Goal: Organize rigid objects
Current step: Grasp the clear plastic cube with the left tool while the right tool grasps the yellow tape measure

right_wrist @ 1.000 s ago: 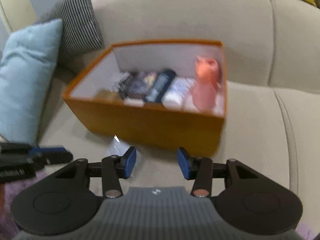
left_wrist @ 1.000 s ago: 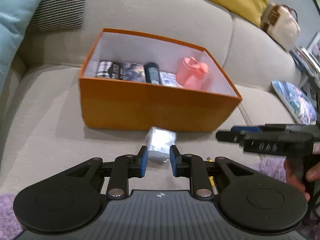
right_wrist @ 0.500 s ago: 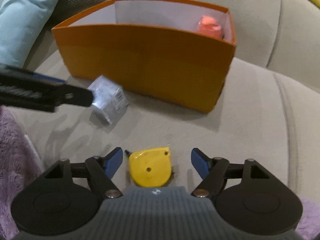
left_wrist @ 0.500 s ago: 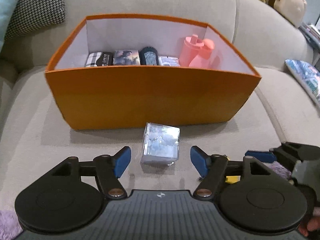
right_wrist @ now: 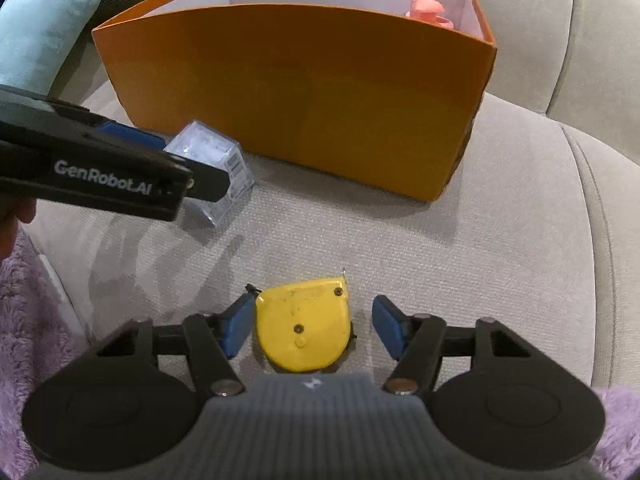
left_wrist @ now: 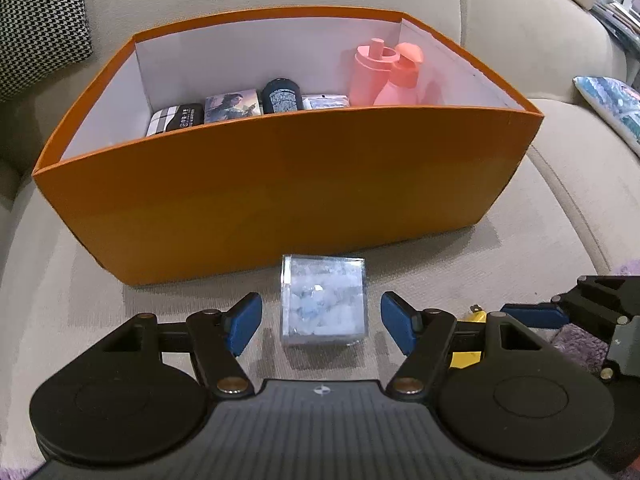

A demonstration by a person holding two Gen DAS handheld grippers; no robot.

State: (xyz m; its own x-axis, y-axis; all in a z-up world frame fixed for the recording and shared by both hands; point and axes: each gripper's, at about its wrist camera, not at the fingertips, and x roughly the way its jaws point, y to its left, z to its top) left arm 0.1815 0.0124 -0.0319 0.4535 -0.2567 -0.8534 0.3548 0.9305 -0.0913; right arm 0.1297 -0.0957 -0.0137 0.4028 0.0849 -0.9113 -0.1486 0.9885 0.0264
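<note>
Left gripper [left_wrist: 321, 322] is spread wide around the clear plastic cube with pale blue filling [left_wrist: 323, 301], a gap on each side, neither blue pad touching. A second ago those pads sat close together just short of the cube; now they straddle it. The cube rests on the beige fabric sofa cushion [left_wrist: 60, 280], just in front of the orange cardboard box with white lining [left_wrist: 280, 184], not touching its wall as far as I can tell.

Box view is closer and lower than before. Inside, left to right: a checkered black-and-white pack [left_wrist: 174, 118], a printed picture box [left_wrist: 232, 105], a dark cylindrical can [left_wrist: 281, 95], a small silvery packet [left_wrist: 326, 101], a coral pink bottle with flip cap [left_wrist: 384, 74]. The front wall hides the lower parts of all of them; labels unreadable.

Right gripper [right_wrist: 313, 328] has its jaws closing around the yellow plastic tape measure [right_wrist: 302, 328]: left pad looks at its edge, right pad is clearly off it, so no grip. A second ago nothing lay between these pads. Tape measure's near edge is hidden by the gripper body. From the left wrist view only a yellow sliver shows behind the left gripper's right finger.

Purple fuzzy blanket [right_wrist: 28, 300] is cut off at the frame edge.
</note>
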